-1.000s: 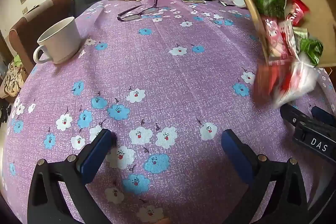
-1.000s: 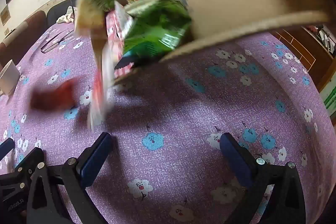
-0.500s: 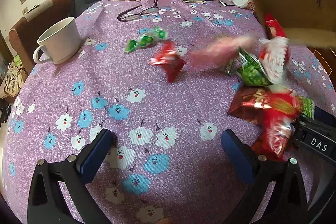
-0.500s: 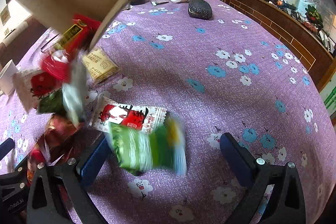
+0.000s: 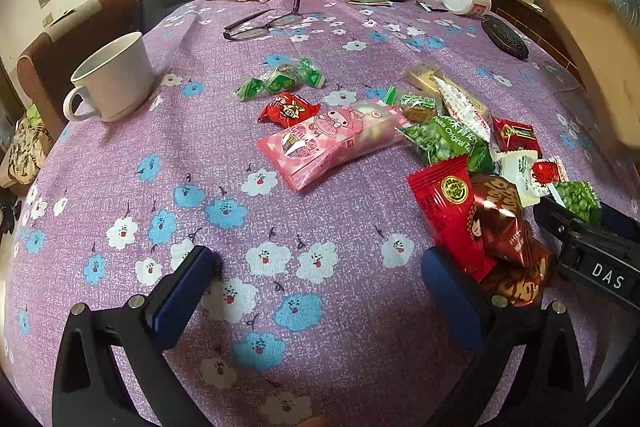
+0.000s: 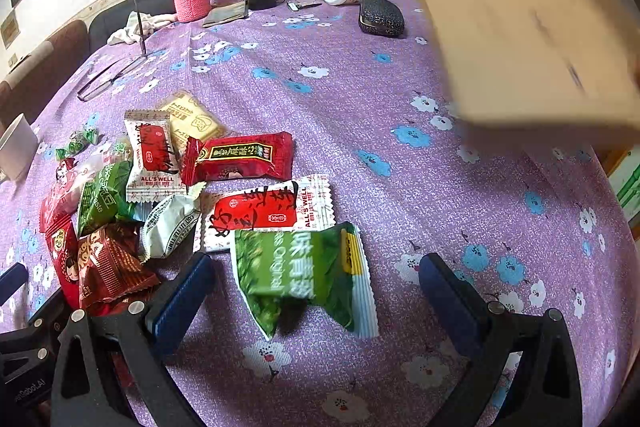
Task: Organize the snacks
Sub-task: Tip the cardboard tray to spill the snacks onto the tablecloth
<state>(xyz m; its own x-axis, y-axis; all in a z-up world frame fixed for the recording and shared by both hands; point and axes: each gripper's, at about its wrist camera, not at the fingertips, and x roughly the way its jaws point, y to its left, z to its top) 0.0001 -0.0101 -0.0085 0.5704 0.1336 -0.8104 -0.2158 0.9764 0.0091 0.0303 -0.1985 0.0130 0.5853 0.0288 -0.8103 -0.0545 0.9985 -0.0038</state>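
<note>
Crinkly foil and plastic snack packets (image 5: 448, 155) lie scattered on the purple floral-cloth desk (image 5: 200, 155). Left gripper (image 5: 316, 283) and right gripper (image 6: 316, 291) hover low, fingers wide, empty.

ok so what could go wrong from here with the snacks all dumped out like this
The packets overlap: the right gripper, open, could pinch the green pea packet together with the white and red packet beside it. The blurred cardboard box is moving overhead and might block a reach. A wide sweep by the left gripper could knock the white cup.
</note>
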